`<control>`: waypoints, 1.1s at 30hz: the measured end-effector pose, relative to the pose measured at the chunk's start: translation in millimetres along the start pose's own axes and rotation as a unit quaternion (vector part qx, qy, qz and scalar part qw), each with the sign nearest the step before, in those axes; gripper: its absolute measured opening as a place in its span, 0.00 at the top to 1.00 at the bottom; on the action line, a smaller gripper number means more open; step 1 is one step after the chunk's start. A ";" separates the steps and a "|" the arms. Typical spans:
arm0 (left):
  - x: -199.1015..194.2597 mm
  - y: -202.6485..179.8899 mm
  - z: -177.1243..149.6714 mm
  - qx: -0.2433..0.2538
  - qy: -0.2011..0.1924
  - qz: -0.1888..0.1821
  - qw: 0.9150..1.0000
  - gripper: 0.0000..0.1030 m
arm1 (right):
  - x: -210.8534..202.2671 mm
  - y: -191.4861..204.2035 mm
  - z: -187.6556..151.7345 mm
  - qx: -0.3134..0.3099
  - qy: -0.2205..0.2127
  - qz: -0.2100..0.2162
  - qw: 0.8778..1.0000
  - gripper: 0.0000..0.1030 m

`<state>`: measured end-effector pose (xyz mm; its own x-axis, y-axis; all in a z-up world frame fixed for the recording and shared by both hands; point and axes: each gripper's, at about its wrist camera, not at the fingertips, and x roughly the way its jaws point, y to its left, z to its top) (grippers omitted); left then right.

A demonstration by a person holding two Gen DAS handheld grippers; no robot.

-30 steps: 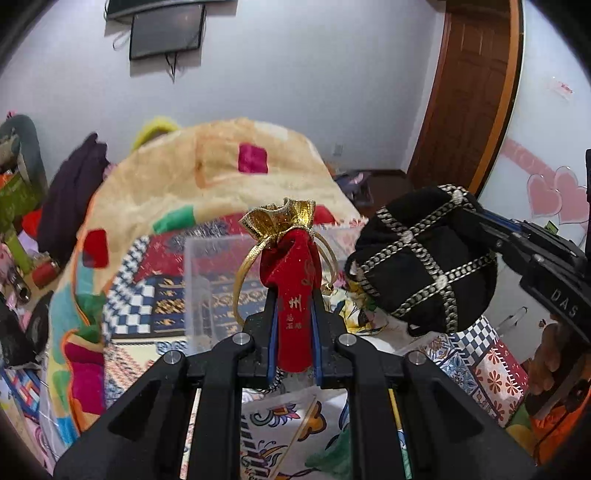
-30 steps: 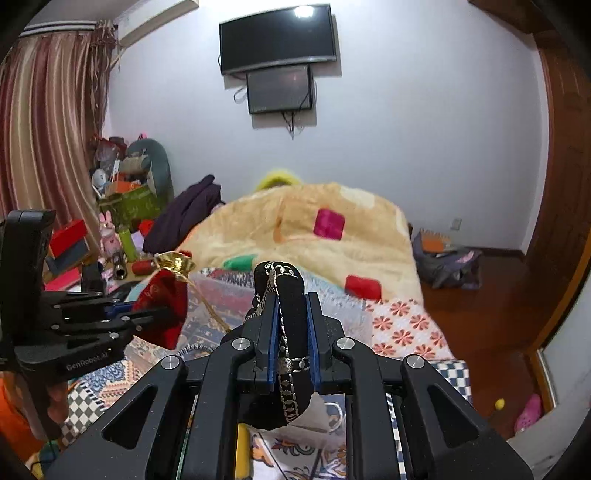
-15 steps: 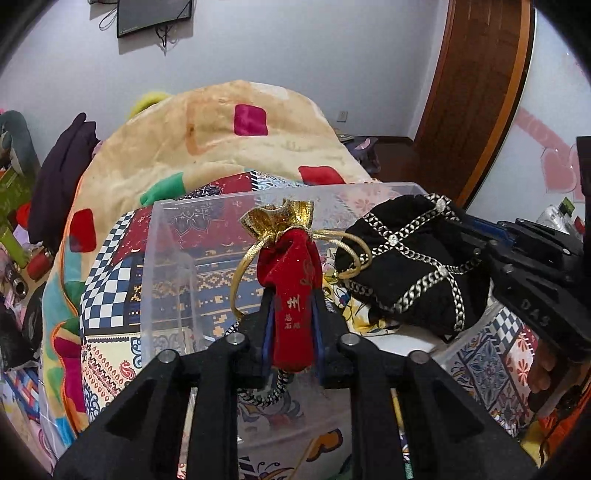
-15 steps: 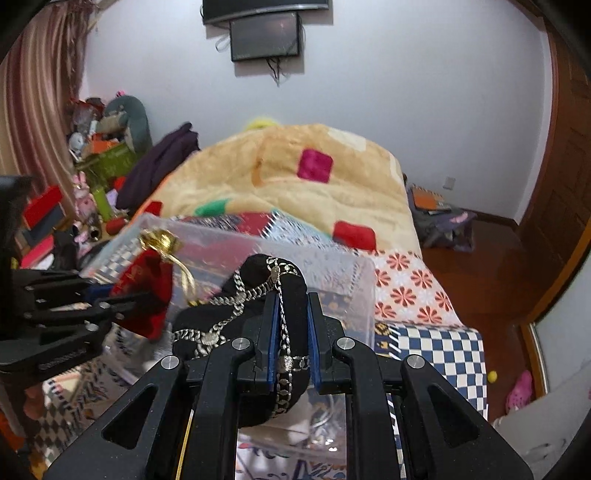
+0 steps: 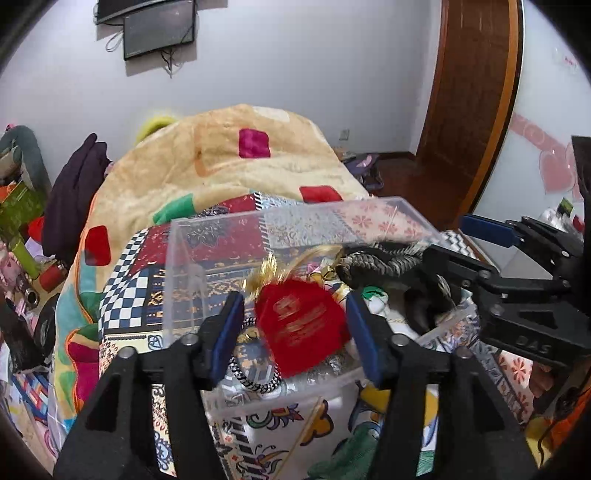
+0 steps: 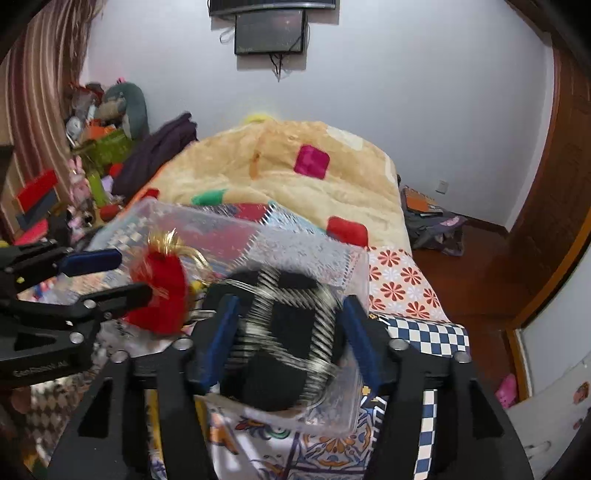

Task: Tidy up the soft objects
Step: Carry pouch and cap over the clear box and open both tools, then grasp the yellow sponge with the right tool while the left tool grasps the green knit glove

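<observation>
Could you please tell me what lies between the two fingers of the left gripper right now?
In the left wrist view, the red pouch with gold trim lies between the open fingers of the left gripper, over the clear plastic bin.

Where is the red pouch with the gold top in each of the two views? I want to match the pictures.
Left wrist view: the red pouch is at lower centre, between the open left gripper fingers, over the clear plastic box.
Right wrist view: the red pouch is at centre left, blurred, beside the left gripper.
Shared landmark: the wall screen above the bed.
</observation>
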<state>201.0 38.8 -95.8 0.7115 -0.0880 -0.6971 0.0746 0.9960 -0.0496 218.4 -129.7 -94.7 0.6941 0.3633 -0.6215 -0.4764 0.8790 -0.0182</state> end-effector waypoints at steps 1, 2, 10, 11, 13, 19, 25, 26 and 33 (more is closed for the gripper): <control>-4.3 1.2 0.5 -0.006 -0.005 0.000 1.000 0.36 | -6.7 -0.6 1.1 0.002 -0.008 0.002 1.000 0.40; -8.6 2.0 0.8 -0.010 -0.010 0.000 1.000 0.34 | -9.8 -0.1 1.6 0.003 -0.013 0.003 1.000 0.36; -47.1 4.8 0.5 -0.021 -0.051 0.015 0.998 0.14 | -49.0 7.0 4.8 0.004 -0.062 0.029 0.998 0.21; -50.7 4.5 -1.2 -0.019 -0.054 0.021 0.998 0.08 | -53.2 8.2 3.3 0.003 -0.064 0.034 0.997 0.21; -57.9 2.6 -7.0 -0.012 -0.061 0.033 0.998 0.05 | -55.9 11.0 0.0 0.000 -0.062 0.051 0.997 0.21; -57.1 0.3 -30.7 0.003 -0.027 0.033 0.999 0.03 | -44.6 25.3 -22.6 -0.009 -0.020 0.085 0.996 0.21; -40.4 0.3 -52.2 -0.004 0.022 0.009 1.000 0.03 | -11.5 34.1 -50.0 -0.001 0.053 0.109 0.993 0.21; -38.2 -1.5 -55.9 -0.002 0.027 0.008 1.000 0.03 | -3.3 35.5 -53.7 0.000 0.068 0.114 0.991 0.21; -27.3 -14.4 -78.3 0.015 0.055 0.004 0.998 0.03 | 22.4 46.2 -65.9 -0.014 0.115 0.126 0.985 0.44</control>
<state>125.9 28.2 -132.0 0.6317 -0.0768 -0.7714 0.0918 0.9955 -0.0240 176.3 -101.2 -161.1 0.4129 0.4862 -0.7701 -0.6348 0.7600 0.1394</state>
